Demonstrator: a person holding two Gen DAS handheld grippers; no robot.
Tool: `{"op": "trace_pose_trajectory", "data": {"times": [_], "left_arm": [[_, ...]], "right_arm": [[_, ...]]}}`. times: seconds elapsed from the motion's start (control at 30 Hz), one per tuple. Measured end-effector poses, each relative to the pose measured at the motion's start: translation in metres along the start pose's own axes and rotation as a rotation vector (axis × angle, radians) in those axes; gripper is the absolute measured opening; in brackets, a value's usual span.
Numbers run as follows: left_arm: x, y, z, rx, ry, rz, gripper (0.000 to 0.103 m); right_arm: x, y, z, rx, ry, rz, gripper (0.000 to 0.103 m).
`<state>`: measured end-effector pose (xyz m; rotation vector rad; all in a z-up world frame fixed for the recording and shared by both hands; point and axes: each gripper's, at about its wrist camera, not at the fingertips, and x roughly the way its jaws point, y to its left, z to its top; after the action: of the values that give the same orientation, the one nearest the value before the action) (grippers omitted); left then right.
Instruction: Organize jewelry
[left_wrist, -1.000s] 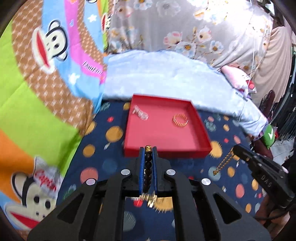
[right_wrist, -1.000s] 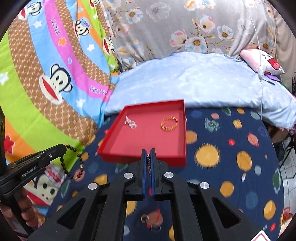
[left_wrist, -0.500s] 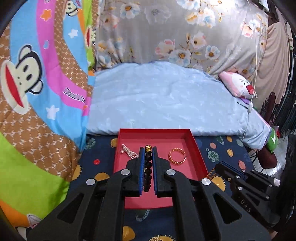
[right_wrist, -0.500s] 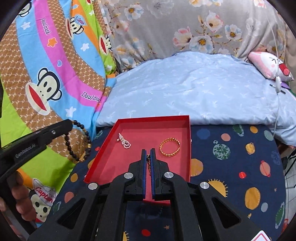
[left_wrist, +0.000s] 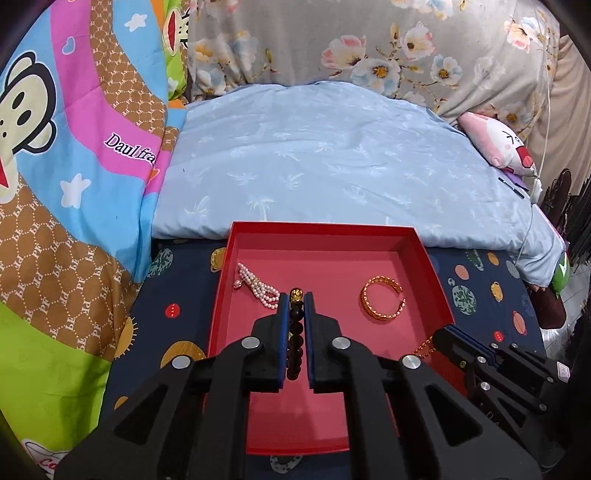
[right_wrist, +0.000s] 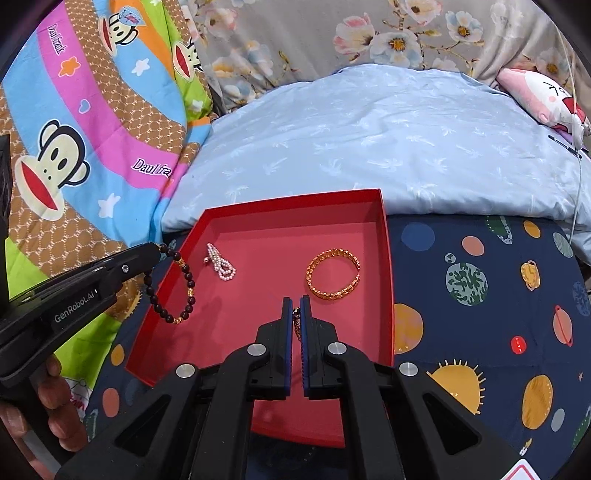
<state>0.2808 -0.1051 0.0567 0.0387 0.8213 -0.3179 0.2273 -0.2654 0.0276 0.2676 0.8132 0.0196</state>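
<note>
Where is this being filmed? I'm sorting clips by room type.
Most likely a bedroom, on a bed: a light blue pillow, a cartoon monkey quilt and a planet-print sheet surround the red tray of jewelry.

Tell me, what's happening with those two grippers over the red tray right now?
Left gripper shut on dark bead bracelet. Right gripper shut on gold chain. Both over red tray; pearl piece and gold bangle already inside. Nothing blocking.
</note>
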Motion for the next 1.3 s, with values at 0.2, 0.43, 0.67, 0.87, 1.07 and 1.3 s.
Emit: {"op": "trace_pose_trajectory", "data": {"times": [0.2, 0.43, 0.67, 0.87, 1.07, 1.3], "left_arm": [[0.009, 0.005, -0.001, -0.027, 0.003, 0.015, 0.012], [0.001, 0.002, -0.003, 0.009, -0.041, 0.078, 0.063], [-0.018, 0.007, -0.013, -0.002, -0.043, 0.085, 0.063], [-0.042, 0.015, -0.030, -0.023, -0.041, 0.088, 0.063], [-0.067, 0.023, -0.059, -0.026, -0.034, 0.097, 0.064], [-0.080, 0.033, -0.119, -0.052, 0.048, 0.069, 0.064]], "right_arm": [[0.005, 0.001, -0.001, -0.011, -0.010, -0.027, 0.006], [-0.002, 0.001, -0.002, 0.001, -0.030, -0.031, 0.024], [-0.029, 0.004, -0.011, 0.011, -0.054, -0.009, 0.025], [-0.053, 0.008, -0.032, 0.035, -0.056, 0.024, 0.027], [-0.069, 0.021, -0.065, 0.017, -0.032, 0.034, 0.029], [-0.082, 0.023, -0.110, 0.035, 0.020, 0.041, 0.029]]}}
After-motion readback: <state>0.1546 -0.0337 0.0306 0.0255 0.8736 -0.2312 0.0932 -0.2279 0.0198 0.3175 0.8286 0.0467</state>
